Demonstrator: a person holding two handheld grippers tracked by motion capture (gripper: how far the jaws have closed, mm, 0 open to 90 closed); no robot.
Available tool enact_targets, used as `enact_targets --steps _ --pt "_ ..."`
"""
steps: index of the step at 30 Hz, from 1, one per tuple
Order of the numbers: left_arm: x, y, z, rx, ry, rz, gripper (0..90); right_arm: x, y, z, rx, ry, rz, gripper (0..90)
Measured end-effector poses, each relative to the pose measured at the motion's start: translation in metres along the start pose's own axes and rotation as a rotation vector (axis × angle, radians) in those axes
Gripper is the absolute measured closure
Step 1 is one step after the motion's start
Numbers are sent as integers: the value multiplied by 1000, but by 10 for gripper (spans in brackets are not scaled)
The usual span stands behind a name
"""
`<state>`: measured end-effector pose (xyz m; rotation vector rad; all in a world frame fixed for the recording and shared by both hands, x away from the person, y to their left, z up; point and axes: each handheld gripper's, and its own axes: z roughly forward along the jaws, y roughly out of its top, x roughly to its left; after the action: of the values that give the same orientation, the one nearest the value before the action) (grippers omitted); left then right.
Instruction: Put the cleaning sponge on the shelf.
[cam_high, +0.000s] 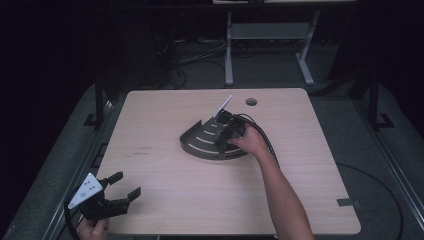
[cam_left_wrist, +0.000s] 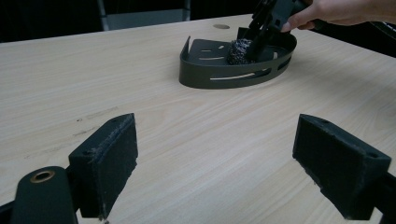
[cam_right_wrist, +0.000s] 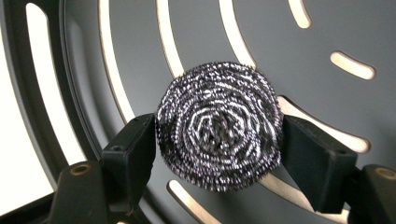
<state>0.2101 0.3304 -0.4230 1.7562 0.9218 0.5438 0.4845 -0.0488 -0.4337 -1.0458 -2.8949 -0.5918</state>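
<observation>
The room is dim; light falls from above onto the table (cam_high: 165, 200), whose pale wood top stands out bright while the floor and everything behind the table sink into near black. Shadows on the table are soft and short, a faint one hugging the dark tray (cam_high: 200, 145). In the left gripper view the near black pads (cam_left_wrist: 112, 163) are a little soft, the tray beyond the pads is sharper, and no glare shows on the wood. In the right gripper view the steel scourer (cam_right_wrist: 219, 126) glints with small bright highlights, crisp at its centre, and the tray's slots around the scourer glow pale and blurred toward the edges.
</observation>
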Motion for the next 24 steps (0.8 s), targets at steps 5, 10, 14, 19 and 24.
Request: enact_targets --steps 5,10,14,19,24 --pt "-1 0 1 3 0 3 132 -1 -5 -8 -18 7 3 255" --pt "-1 0 1 6 -3 6 133 -1 -9 -17 -25 7 4 243" --pt "-2 0 1 2 -3 3 132 -1 -12 -23 -36 2 5 241" --pt "-2 0 0 1 -2 4 132 -1 -16 -27 -43 4 9 236" --pt "-1 0 0 0 -1 3 133 -1 -20 -30 -45 2 3 236"
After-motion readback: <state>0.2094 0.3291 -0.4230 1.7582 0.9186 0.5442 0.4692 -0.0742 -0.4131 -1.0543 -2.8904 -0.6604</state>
